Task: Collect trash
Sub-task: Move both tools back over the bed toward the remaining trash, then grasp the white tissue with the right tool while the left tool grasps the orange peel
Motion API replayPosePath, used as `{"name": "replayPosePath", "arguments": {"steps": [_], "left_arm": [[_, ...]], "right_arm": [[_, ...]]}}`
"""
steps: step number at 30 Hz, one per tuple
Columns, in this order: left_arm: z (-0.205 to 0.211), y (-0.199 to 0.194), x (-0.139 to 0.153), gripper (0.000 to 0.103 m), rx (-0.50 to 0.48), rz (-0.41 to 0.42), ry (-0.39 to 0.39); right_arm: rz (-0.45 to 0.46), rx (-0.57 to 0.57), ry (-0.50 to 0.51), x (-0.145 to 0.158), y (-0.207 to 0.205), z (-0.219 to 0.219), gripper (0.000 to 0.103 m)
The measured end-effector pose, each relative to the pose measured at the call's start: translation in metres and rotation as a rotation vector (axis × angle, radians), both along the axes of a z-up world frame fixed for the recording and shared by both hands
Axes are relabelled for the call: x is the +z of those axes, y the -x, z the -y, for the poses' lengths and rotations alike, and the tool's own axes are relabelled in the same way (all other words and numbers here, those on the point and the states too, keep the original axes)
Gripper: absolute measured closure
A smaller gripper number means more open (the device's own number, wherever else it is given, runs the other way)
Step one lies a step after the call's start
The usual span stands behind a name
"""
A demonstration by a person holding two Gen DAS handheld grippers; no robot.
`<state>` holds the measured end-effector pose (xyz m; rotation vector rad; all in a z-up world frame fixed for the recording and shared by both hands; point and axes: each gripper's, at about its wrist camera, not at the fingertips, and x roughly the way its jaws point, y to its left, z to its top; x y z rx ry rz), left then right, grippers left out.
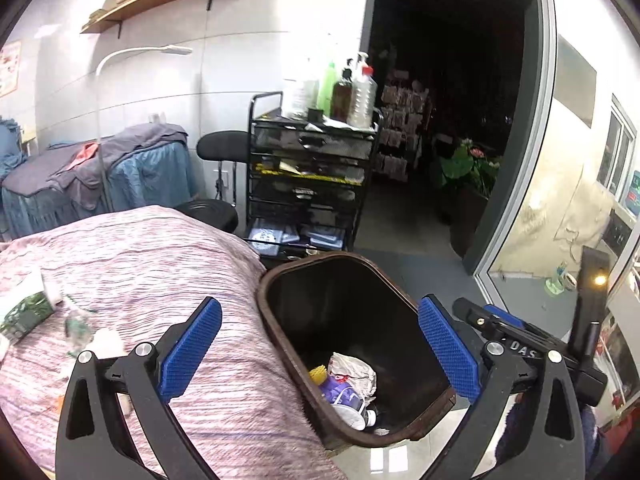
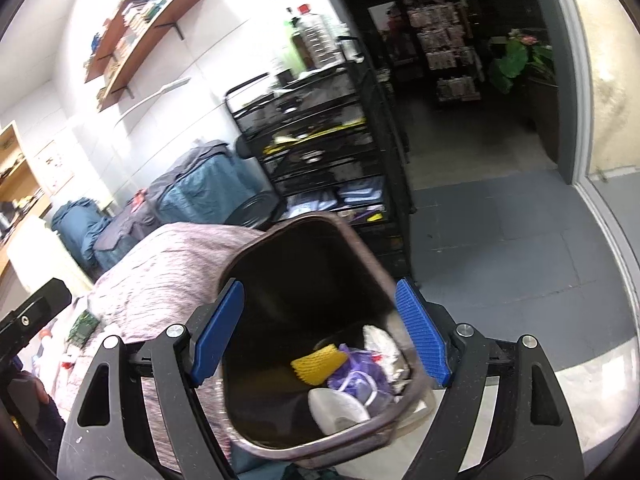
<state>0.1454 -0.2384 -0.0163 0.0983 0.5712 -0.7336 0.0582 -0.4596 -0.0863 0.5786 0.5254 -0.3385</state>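
Note:
A dark brown trash bin (image 1: 280, 320) stands on the floor beside a bed with a pink striped cover (image 1: 140, 264); it also shows in the right wrist view (image 2: 244, 256). Inside lie crumpled white paper (image 1: 354, 372), a purple wrapper (image 1: 340, 394), a yellow foam net (image 2: 318, 364) and a white cup (image 2: 336, 406). My left gripper (image 1: 320, 350) is open and empty above the bin. My right gripper (image 2: 320, 332) is open and empty over the bin's mouth. On the bed lie a green-patterned carton (image 1: 26, 312), clear plastic wrap (image 1: 78, 326) and a white wad (image 1: 108, 342).
A black mesh drawer cart (image 1: 308, 184) with bottles on top stands behind the bin. A black stool (image 1: 224, 146) stands left of the cart. Beds with blue covers (image 1: 132, 176) line the wall. A dark doorway (image 1: 440, 120) and glass door lie to the right.

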Motion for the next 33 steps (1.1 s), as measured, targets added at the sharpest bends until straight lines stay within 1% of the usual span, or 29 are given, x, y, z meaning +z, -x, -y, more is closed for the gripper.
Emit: {"name": "replayPosePath", "arguments": {"steps": [4, 6, 8, 13, 16, 20, 24, 29, 33], "left_arm": [[-0.021, 0.004, 0.007, 0.006, 0.025, 0.006, 0.009], [-0.03, 0.005, 0.008, 0.006, 0.041, 0.013, 0.005], [-0.04, 0.005, 0.009, 0.006, 0.059, 0.021, -0.007], [-0.072, 0.002, 0.007, 0.006, 0.125, 0.021, -0.021], [-0.097, -0.004, 0.003, 0.006, 0.181, 0.022, -0.045], [-0.139, -0.019, -0.003, 0.006, 0.263, -0.006, -0.043], [-0.187, -0.035, -0.012, 0.006, 0.364, -0.021, -0.08], [-0.251, -0.051, -0.026, 0.006, 0.482, -0.062, -0.1], [-0.287, -0.059, -0.039, 0.006, 0.538, -0.114, -0.105]], "right_arm": [[0.017, 0.076, 0.002, 0.007, -0.013, -0.018, 0.025], [0.023, 0.115, 0.0, 0.011, -0.021, -0.028, 0.022], [0.027, 0.152, 0.006, 0.015, -0.03, -0.04, 0.021], [0.034, 0.275, 0.008, 0.023, -0.055, -0.074, 0.021], [0.035, 0.349, 0.016, 0.029, -0.073, -0.097, 0.021], [0.04, 0.443, 0.026, 0.037, -0.094, -0.125, 0.021], [0.03, 0.55, 0.033, 0.043, -0.116, -0.156, 0.021], [-0.003, 0.643, 0.053, 0.046, -0.139, -0.193, 0.021], [-0.057, 0.732, 0.082, 0.042, -0.161, -0.226, 0.021]]}}
